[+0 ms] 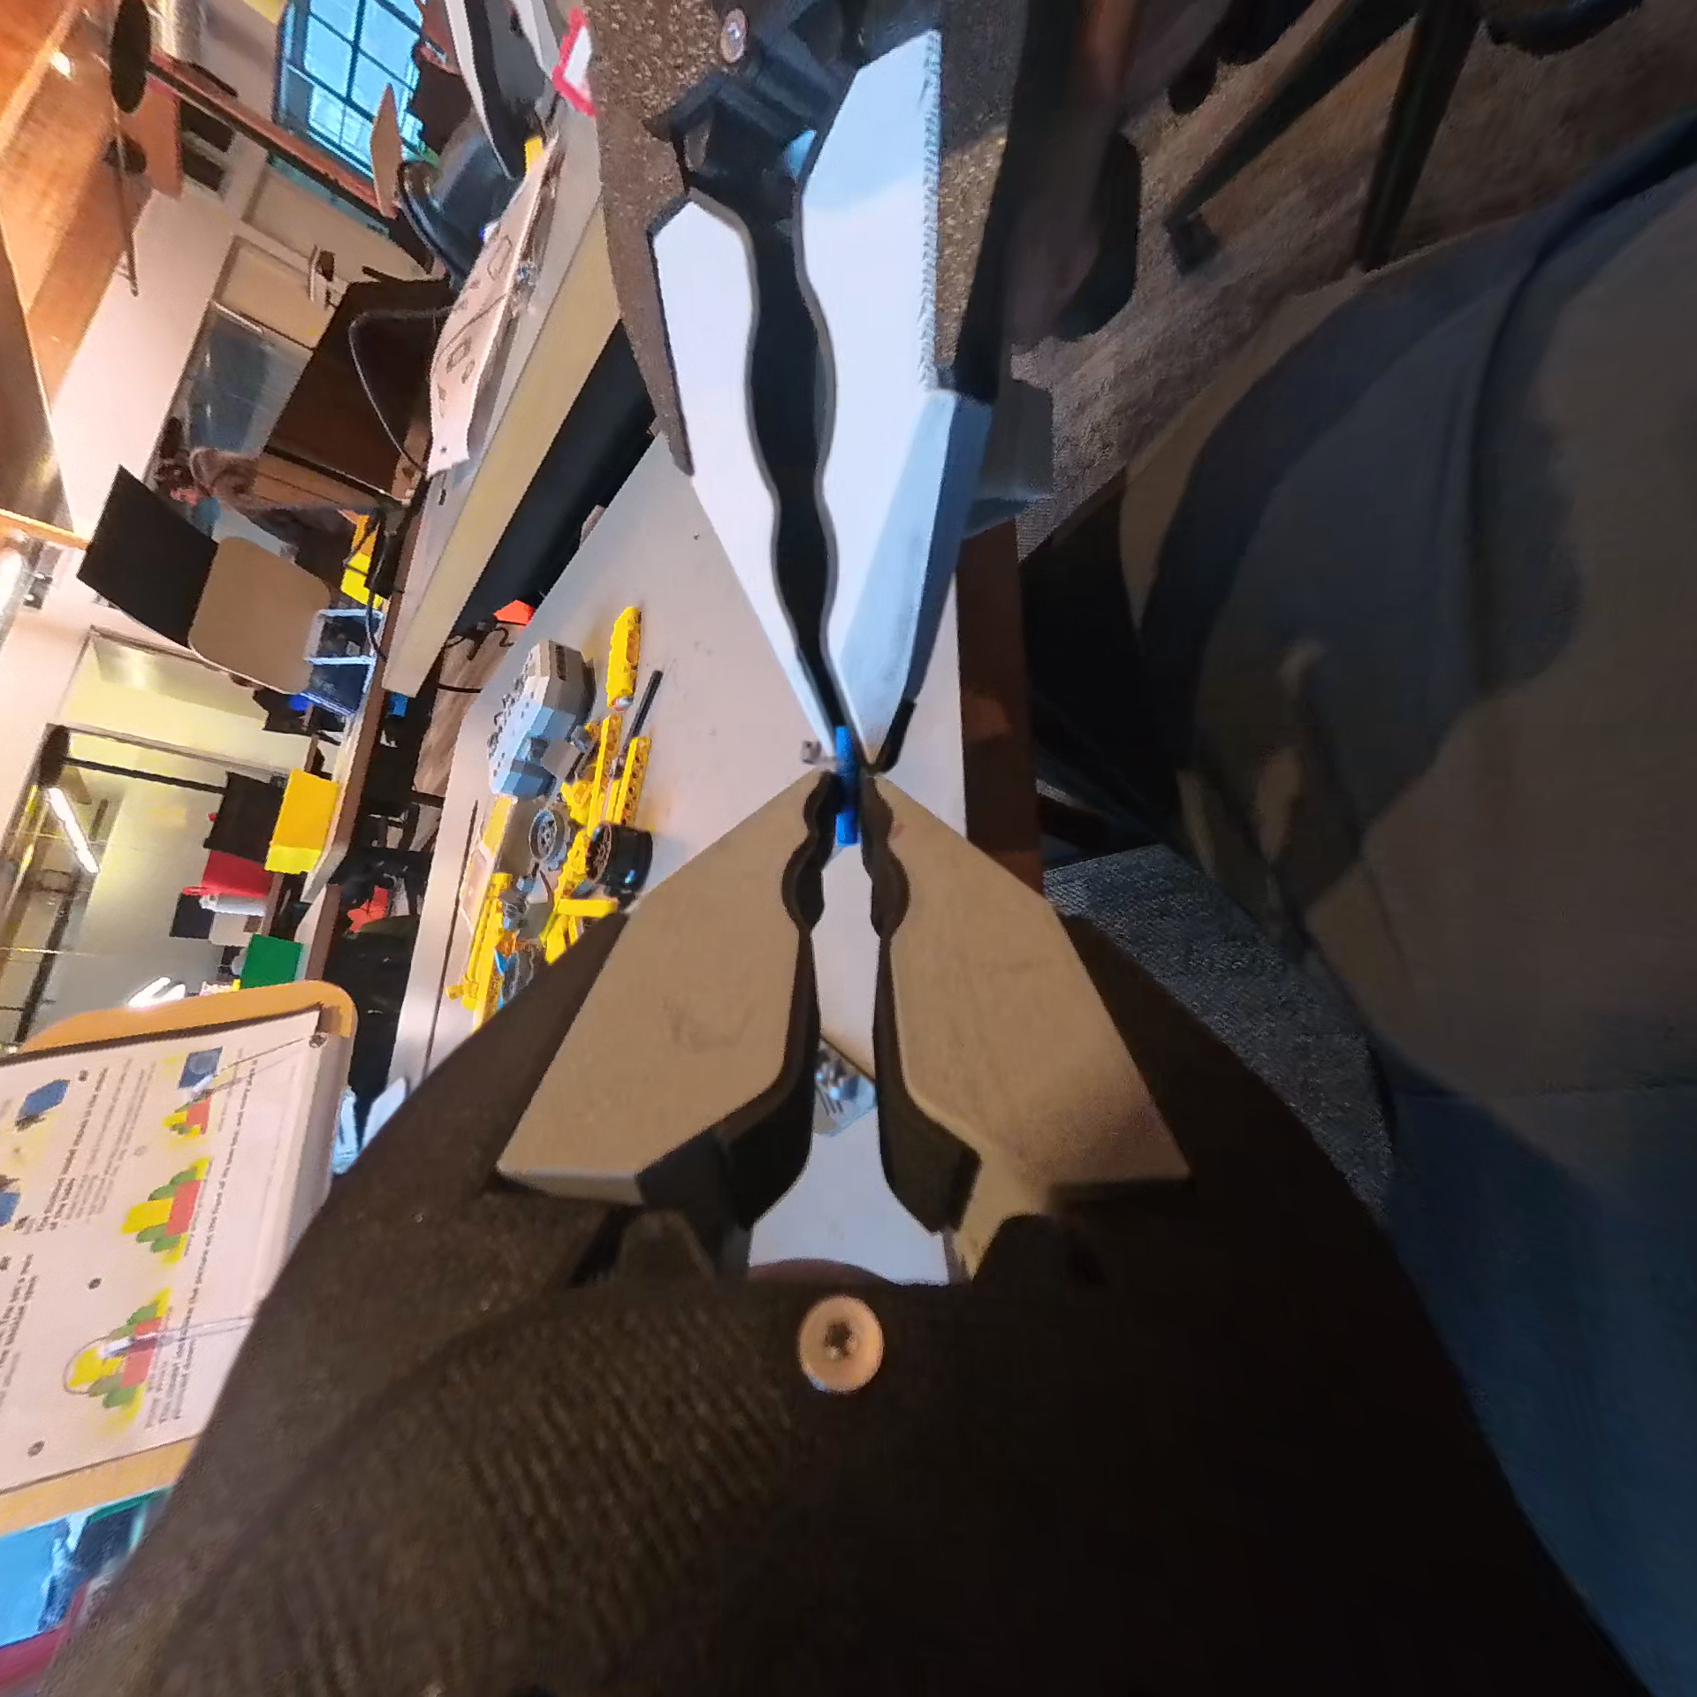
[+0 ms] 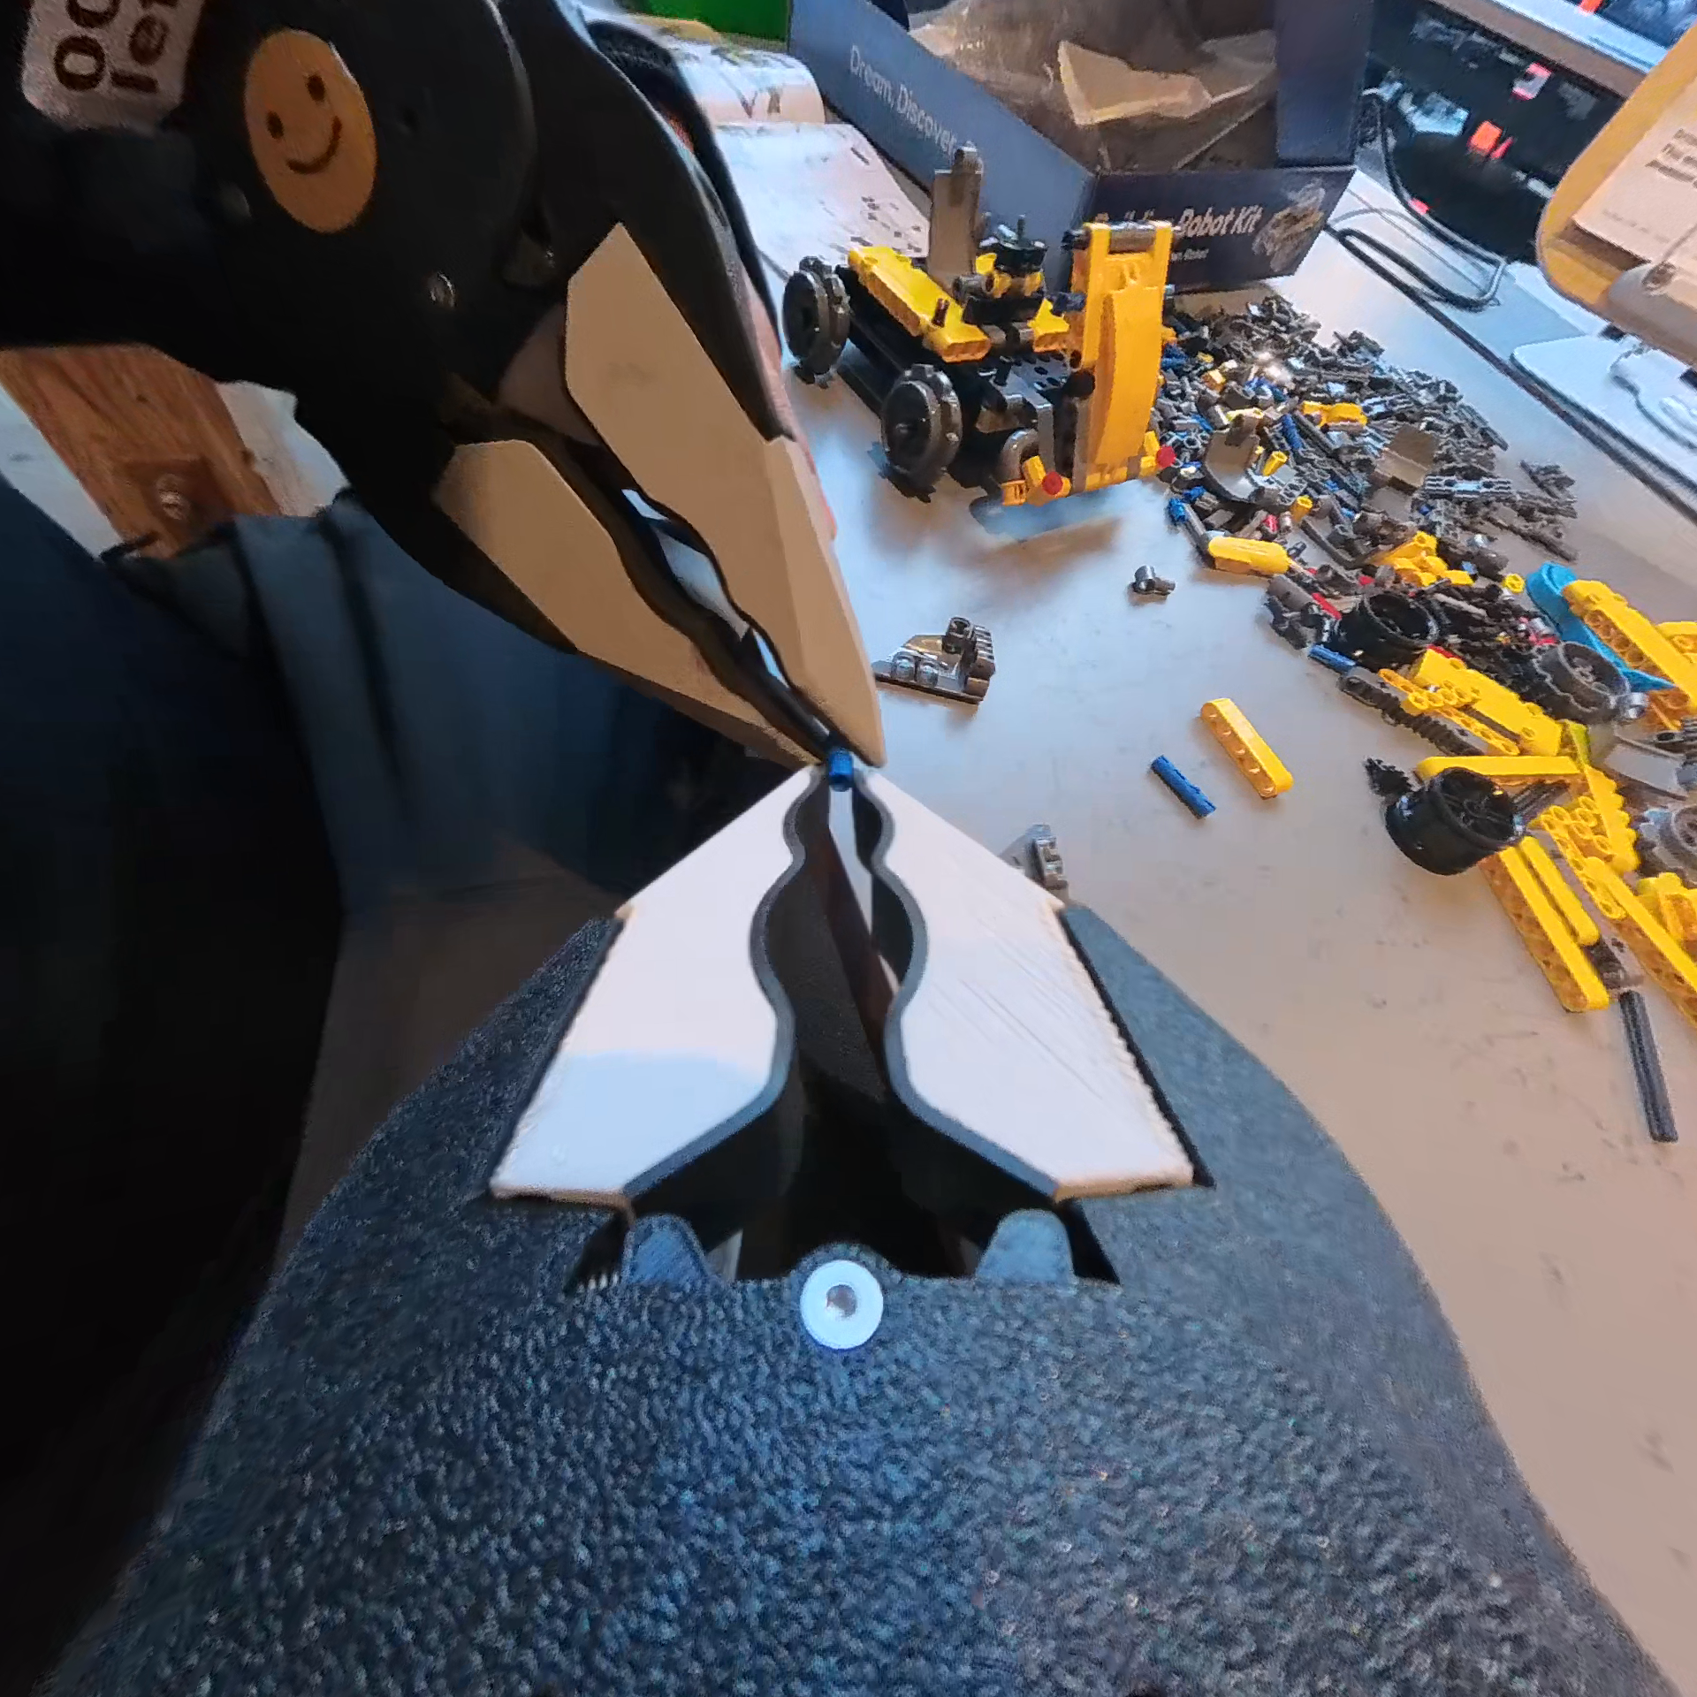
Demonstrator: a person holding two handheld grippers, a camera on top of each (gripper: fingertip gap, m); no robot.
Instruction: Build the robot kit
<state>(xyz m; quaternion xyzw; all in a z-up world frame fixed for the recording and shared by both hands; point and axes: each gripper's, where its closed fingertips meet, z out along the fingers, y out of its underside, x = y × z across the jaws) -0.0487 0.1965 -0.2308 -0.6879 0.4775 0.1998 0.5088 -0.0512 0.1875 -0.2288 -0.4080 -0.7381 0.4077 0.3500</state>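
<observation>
Both tools pinch blue pin point(image 1: 846, 799); right view shows loose bricks point(image 2: 1359, 487).

A pale table point(image 2: 1240, 1148) fills the near right; far left, a blue-paned window point(image 1: 354, 78) sits beside warm-lit wooden walls point(image 1: 37, 184) and grey carpet point(image 1: 1221, 964).

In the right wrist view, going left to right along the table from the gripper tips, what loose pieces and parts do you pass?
Blue pin pinched at the tips → grey bracket → loose blue axle → yellow beam → black wheel.
</observation>
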